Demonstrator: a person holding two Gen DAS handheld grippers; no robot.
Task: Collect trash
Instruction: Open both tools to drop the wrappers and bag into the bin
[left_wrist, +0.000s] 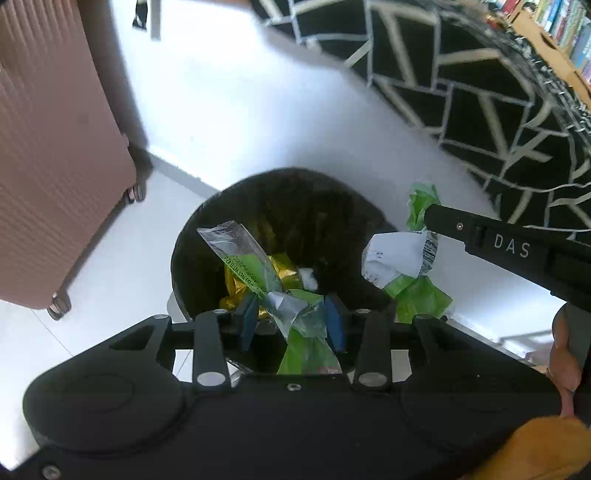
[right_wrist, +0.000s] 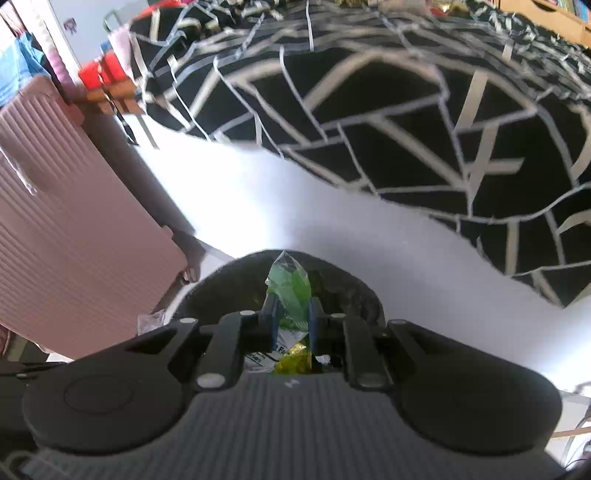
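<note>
A: In the left gripper (left_wrist: 291, 317), pinched between the blue pads: a clear-and-green wrapper (left_wrist: 240, 254), twisted at the waist, with one end sticking up and the other trailing down.

B: Why so low over the black bin (left_wrist: 295, 192)?

A: Probably to drop straight into the mouth, not onto the white floor (left_wrist: 221, 110). Held right above the opening, so letting go should be enough.

B: And the right gripper (right_wrist: 293, 317)?

A: Pressed nearly together on a white-and-green wrapper (right_wrist: 290, 284), crumpled. From the left wrist view, out at the bin's right edge, partly outside the rim. From its own camera, over the opening. Cannot settle which. Might need a nudge inward before release, as a guess.

B: Anything in the bin already?

A: Gold foil (left_wrist: 284, 273) and a small white wad (left_wrist: 308, 275) at the bottom. Trash collected there, then.

B: Any writing?

A: "DAS" in pale letters on the right gripper's finger. On the clear-and-green wrapper, upside down, "NET WT" and more, too small to read. On the white-and-green wrapper, a fine-print panel, unreadable. No brand made out.

B: Surroundings?

A: Pink ribbed suitcase (left_wrist: 55, 147) left of the bin, black bedspread with pale lines (left_wrist: 480, 110) beyond.
</note>
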